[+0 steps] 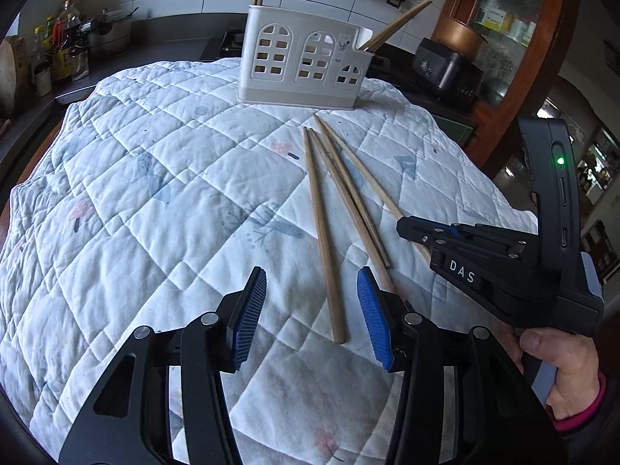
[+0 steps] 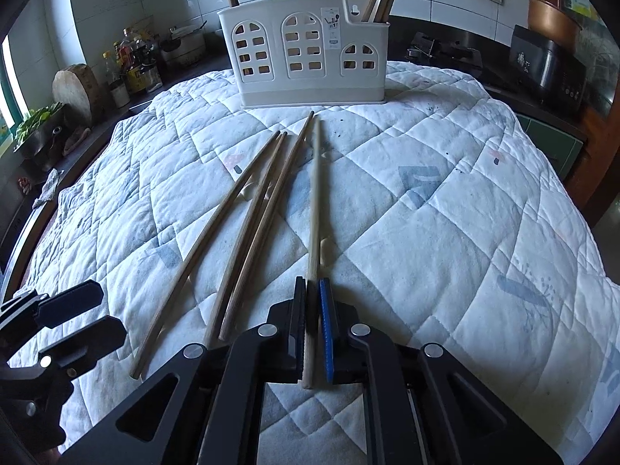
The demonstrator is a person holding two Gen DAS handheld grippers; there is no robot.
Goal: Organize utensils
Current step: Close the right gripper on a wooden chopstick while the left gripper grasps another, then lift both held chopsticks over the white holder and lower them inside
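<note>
A white utensil holder (image 1: 304, 58) with arched cut-outs stands at the far side of the quilt and holds several chopsticks; it also shows in the right wrist view (image 2: 306, 62). Loose wooden chopsticks (image 1: 323, 224) lie on the quilt in front of it. My left gripper (image 1: 312, 310) is open, its blue pads either side of the nearest chopstick's end, just above the quilt. My right gripper (image 2: 313, 325) is shut on one pale chopstick (image 2: 314, 201) that points toward the holder. Three more chopsticks (image 2: 248, 228) lie to its left.
The white quilted cloth (image 1: 155, 193) covers the table. A dark counter behind carries bottles (image 1: 62, 46), a pot and a round wooden block (image 2: 75, 89). A black appliance (image 1: 445, 69) sits at the right, next to a wooden cabinet (image 1: 503, 19).
</note>
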